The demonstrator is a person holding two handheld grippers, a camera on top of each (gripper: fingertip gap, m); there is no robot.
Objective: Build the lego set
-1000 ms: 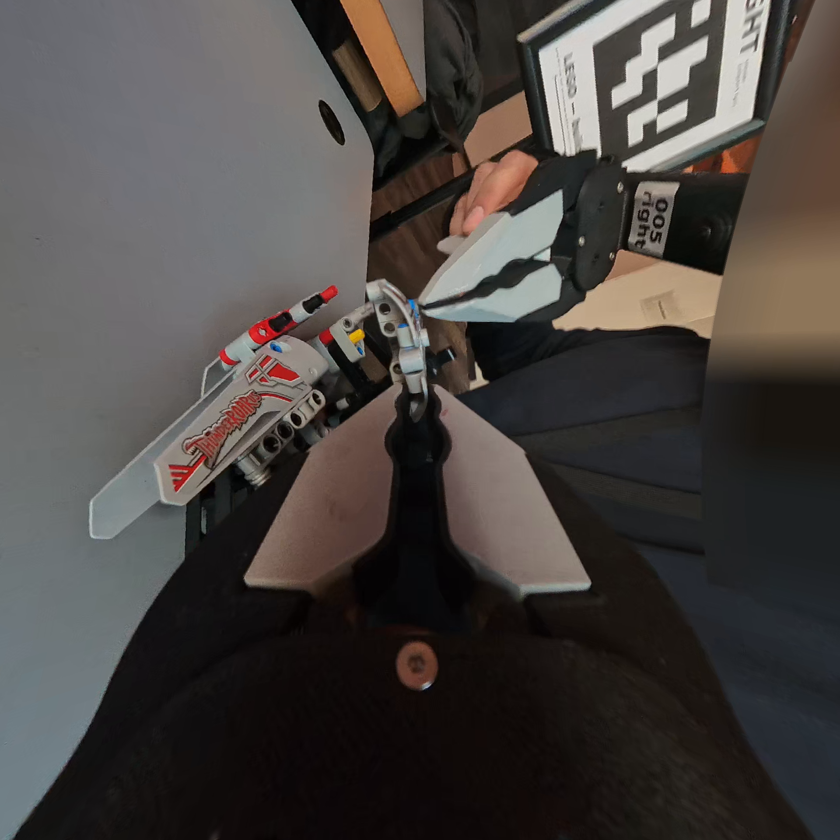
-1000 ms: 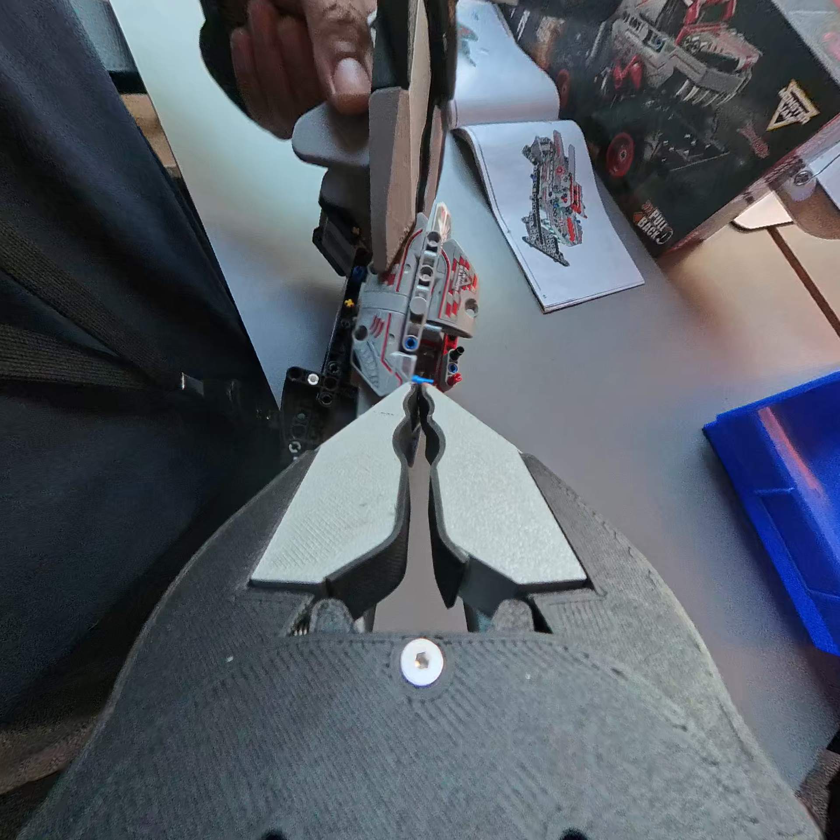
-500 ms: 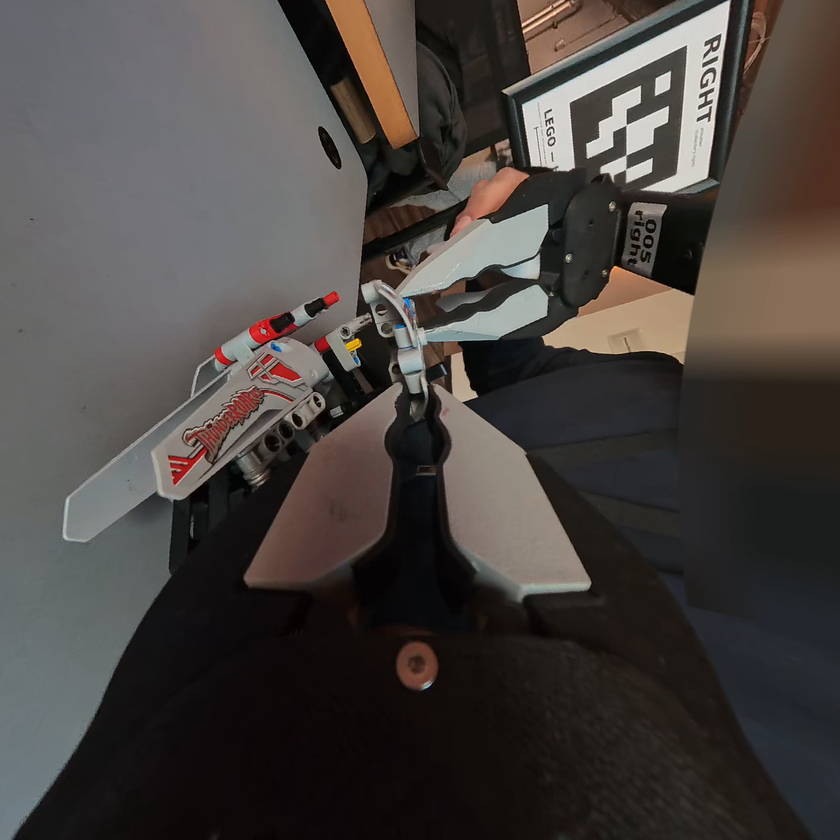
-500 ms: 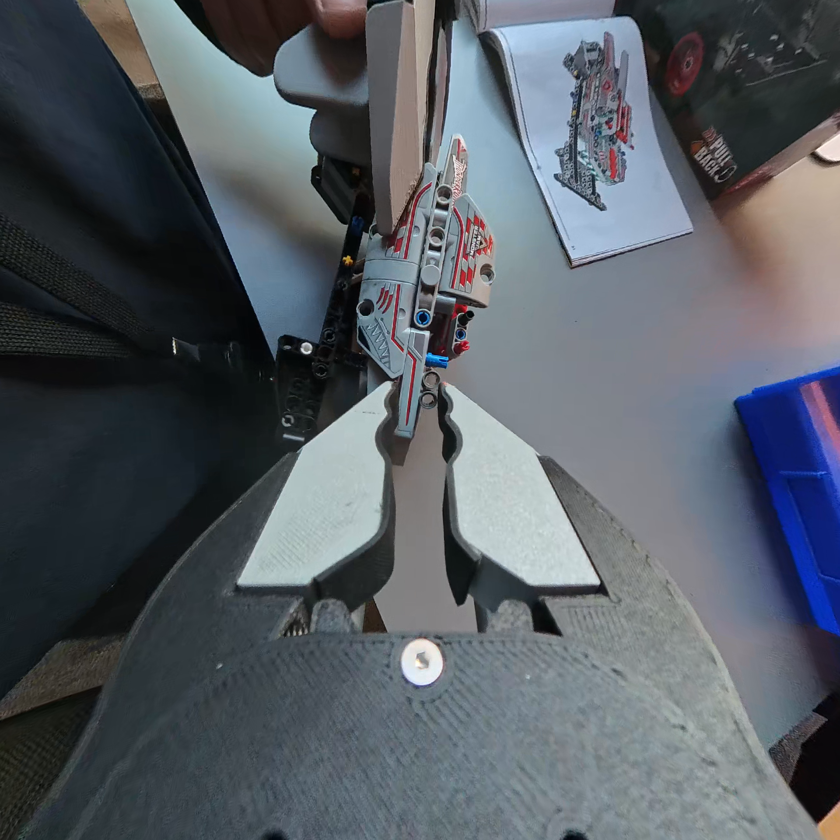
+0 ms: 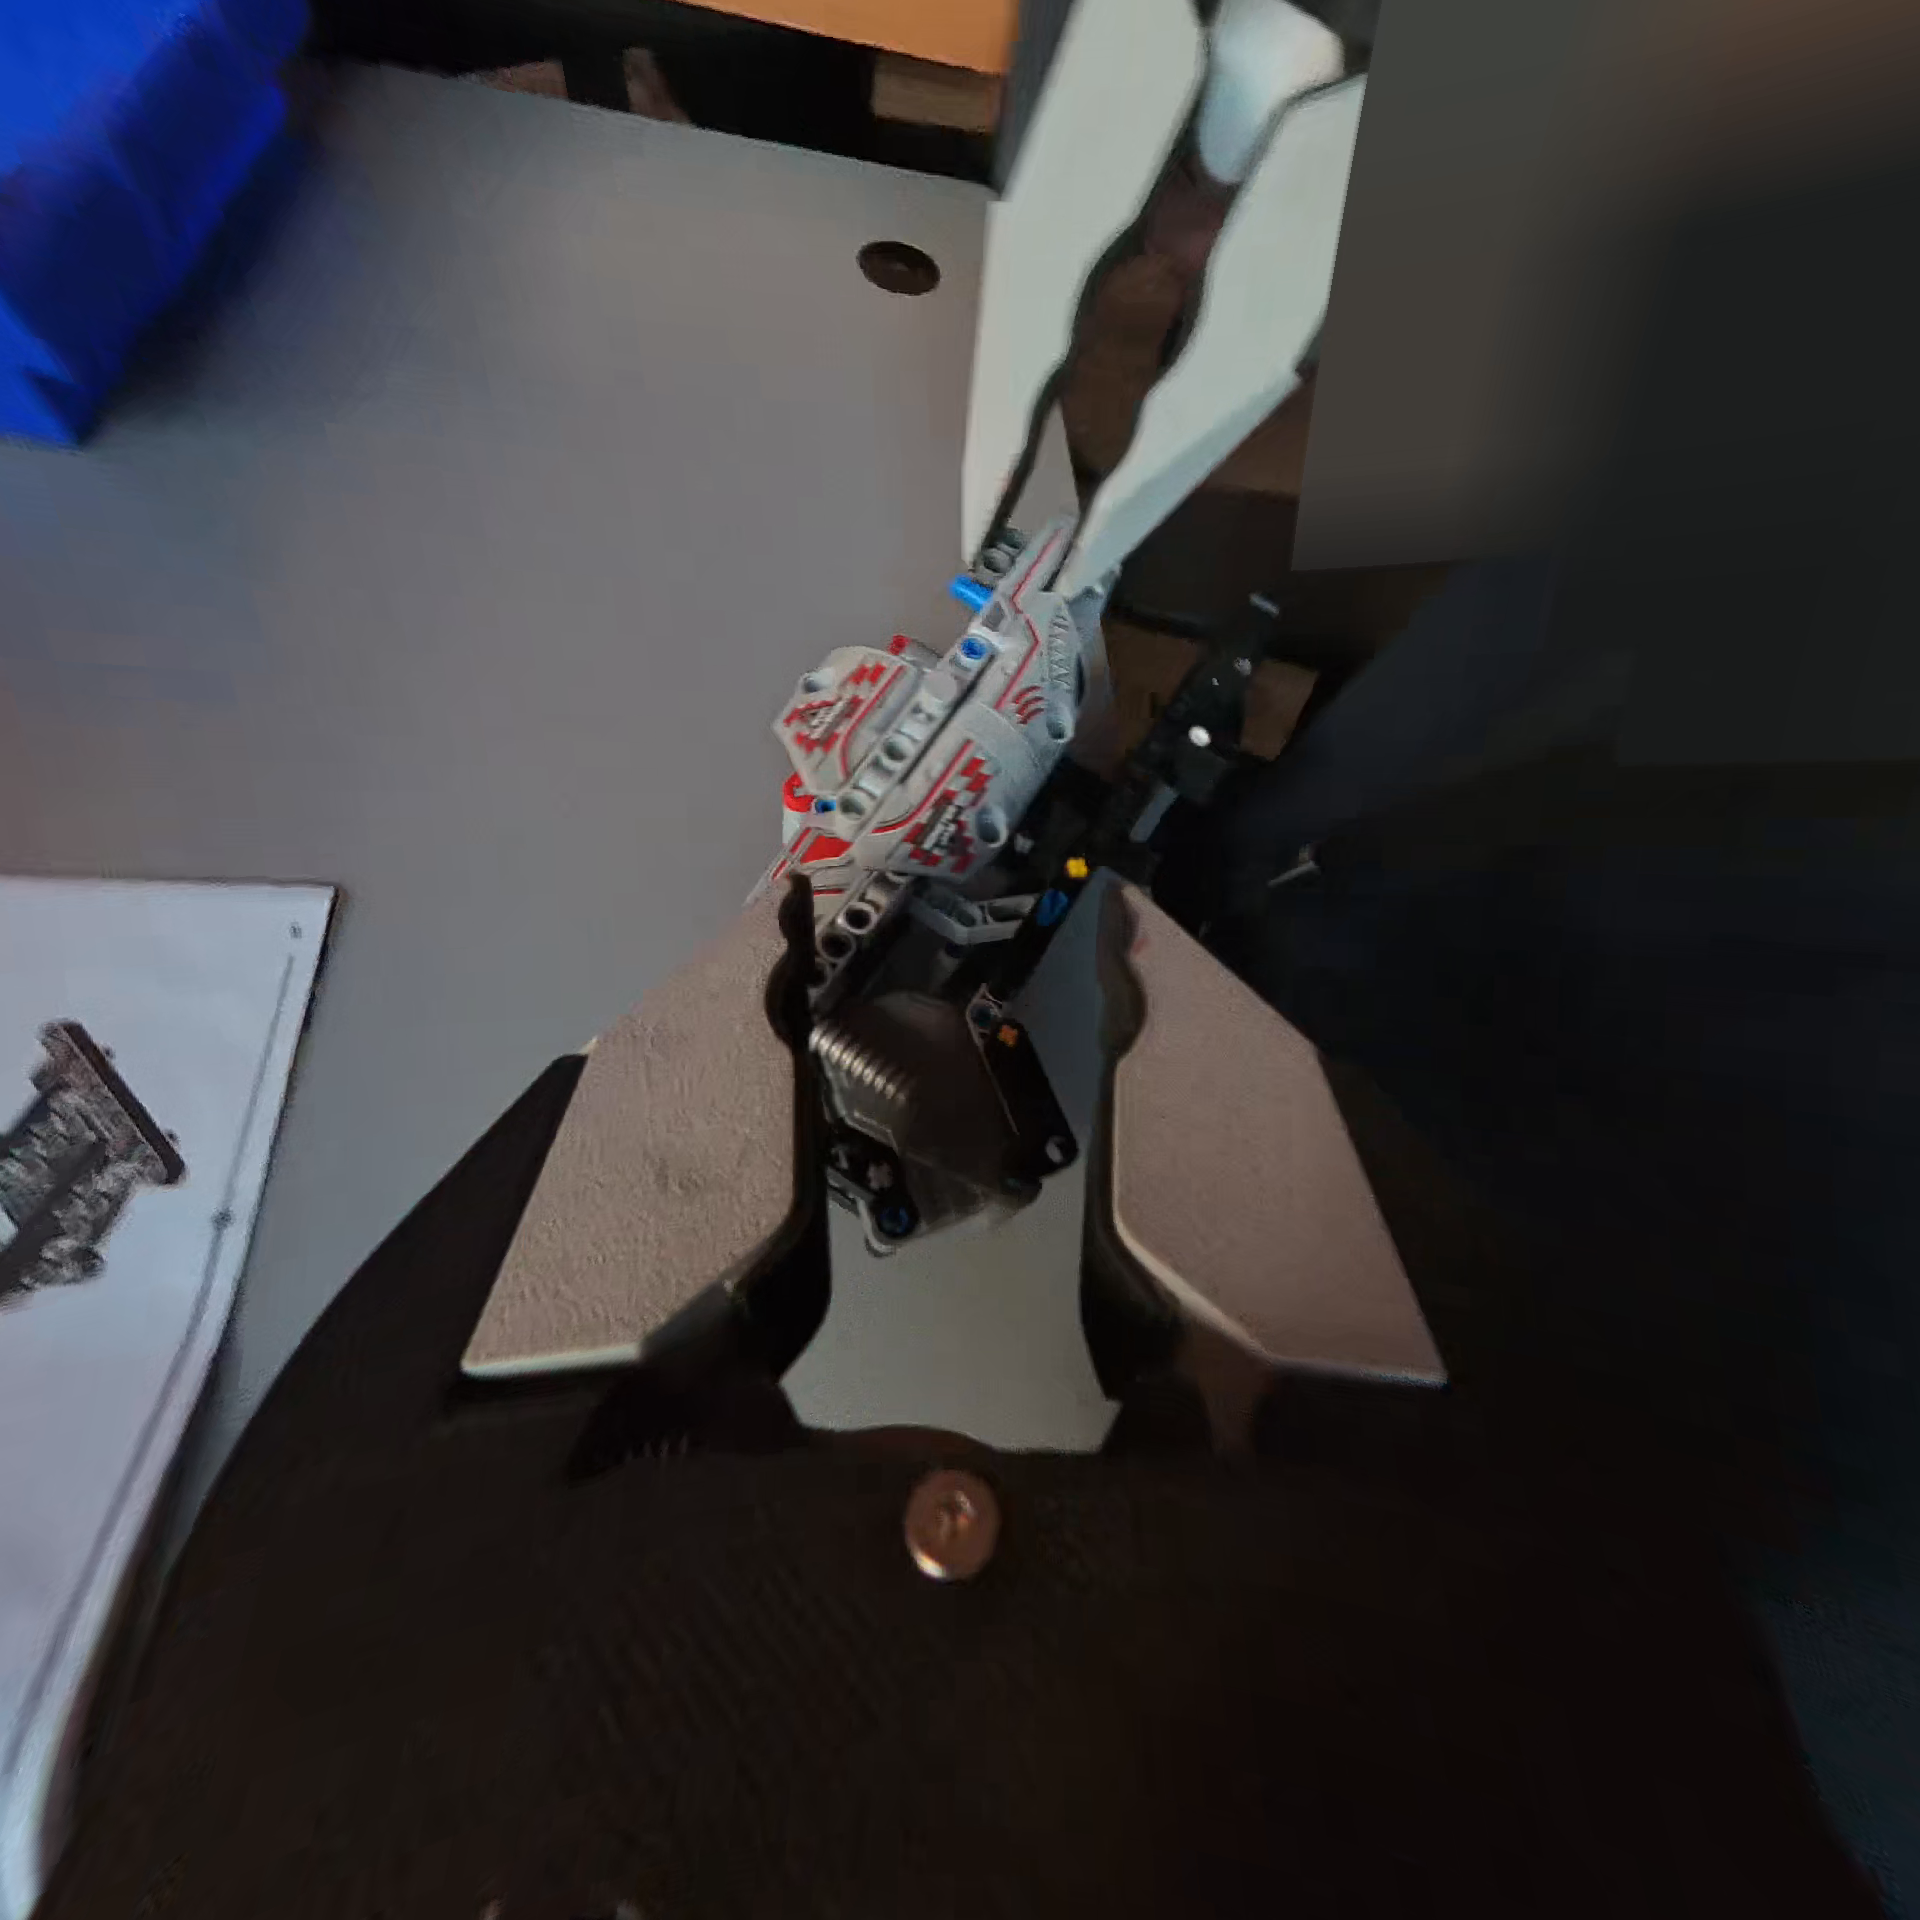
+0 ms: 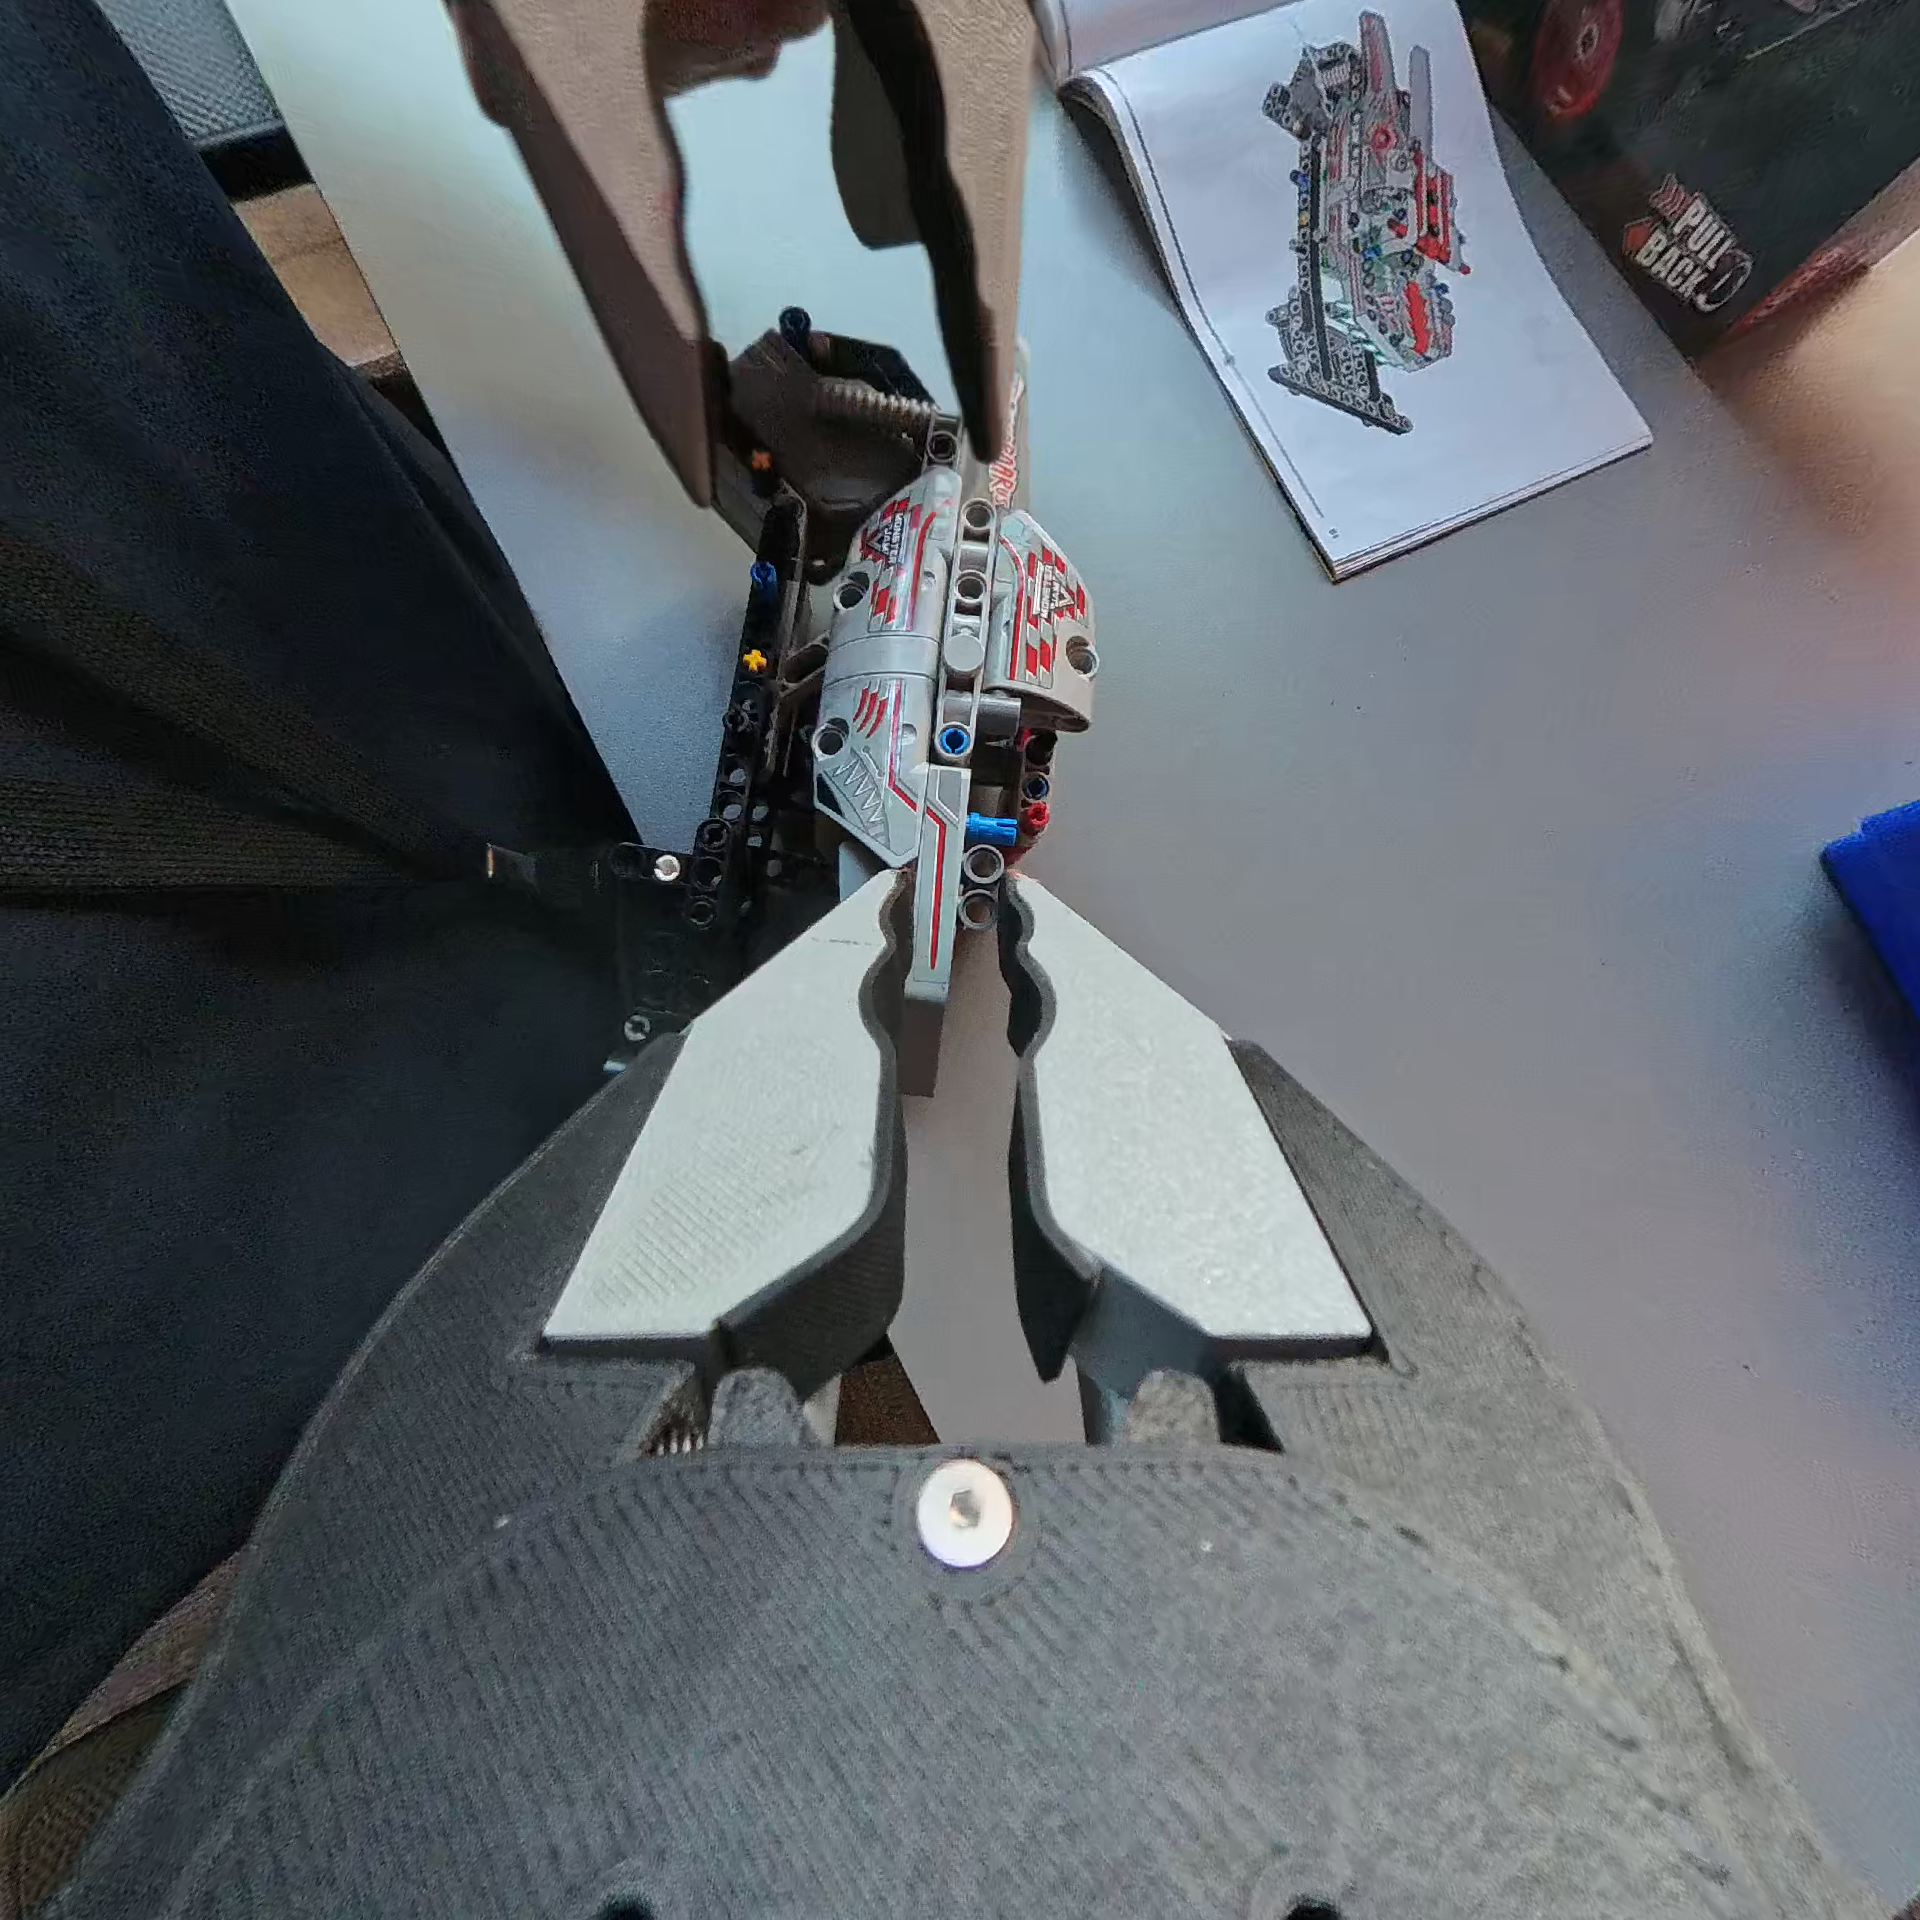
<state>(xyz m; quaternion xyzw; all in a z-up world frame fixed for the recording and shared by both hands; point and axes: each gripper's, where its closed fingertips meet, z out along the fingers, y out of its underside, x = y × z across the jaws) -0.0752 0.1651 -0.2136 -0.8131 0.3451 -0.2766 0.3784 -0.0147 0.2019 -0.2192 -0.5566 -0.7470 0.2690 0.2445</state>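
The grey, red and black lego model (image 5: 914, 748) is held tilted over the grey table (image 5: 468, 571). In the left wrist view my left gripper (image 5: 951, 904) is open wide, and the model's black rear block with its spring lies between the fingers. My right gripper (image 5: 1039, 551) comes in from the top and closes on the model's grey nose. In the right wrist view my right gripper (image 6: 951, 888) pinches the nose panel of the model (image 6: 956, 644). The left gripper (image 6: 842, 468) straddles the far rear end from above.
An open instruction booklet (image 6: 1382, 260) lies on the table (image 6: 1455, 935) to the right, next to the dark set box (image 6: 1714, 156). A blue bin (image 6: 1881, 894) sits at the right edge. A person's dark clothing (image 6: 208, 727) fills the left side. One gripper's finger ends stand about 8 cm off the other's.
My left gripper let go of the thin grey part, turned about a quarter turn and opened around the model's rear. My right gripper closed onto the model's nose.
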